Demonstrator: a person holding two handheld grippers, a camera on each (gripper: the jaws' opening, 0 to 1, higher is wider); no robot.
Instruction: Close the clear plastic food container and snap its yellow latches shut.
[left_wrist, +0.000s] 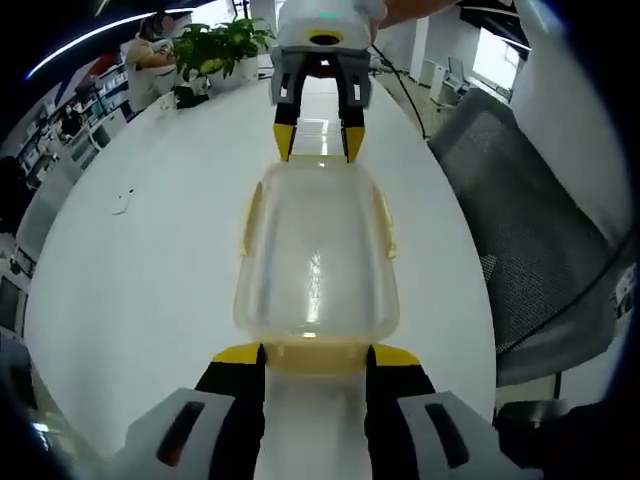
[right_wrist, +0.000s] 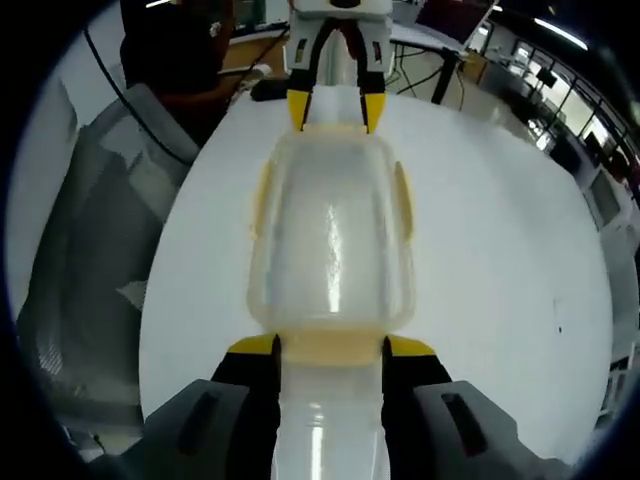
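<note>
Clear plastic food container (left_wrist: 315, 265) sits lid-on in the middle of the white table (left_wrist: 150, 250), long axis running between my 2 grippers. Lid looks seated already; closing part reads as done, latching is the step in hand.

My left gripper (left_wrist: 316, 355) is at the near end in the left gripper view, jaws spread wide, yellow tips straddling the end latch (left_wrist: 315, 357) on either side. Not clamped on anything; tips look just beside or touching the latch flap, can't tell which. My right gripper (right_wrist: 330, 347) does the same at the opposite end: jaws wide apart, tips flanking that end's yellow latch (right_wrist: 330, 347), nothing held. Each gripper also shows at the far end of the other's view, tips at the container rim.

2 more yellow latches on the long sides, one (right_wrist: 262, 205) and its opposite (right_wrist: 403, 205). They seem to lie against the wall, but whether snapped or just hanging I can't tell. Same doubt for the 2 end latches.

Judgement: next move calls for pressing each end latch down and in toward the wall until it clicks, both ends together so the box doesn't slide on the smooth table. Then check the side latches.

A grey mesh chair (left_wrist: 520, 240) stands beside the table, potted plant (left_wrist: 215, 45) at the far end.
</note>
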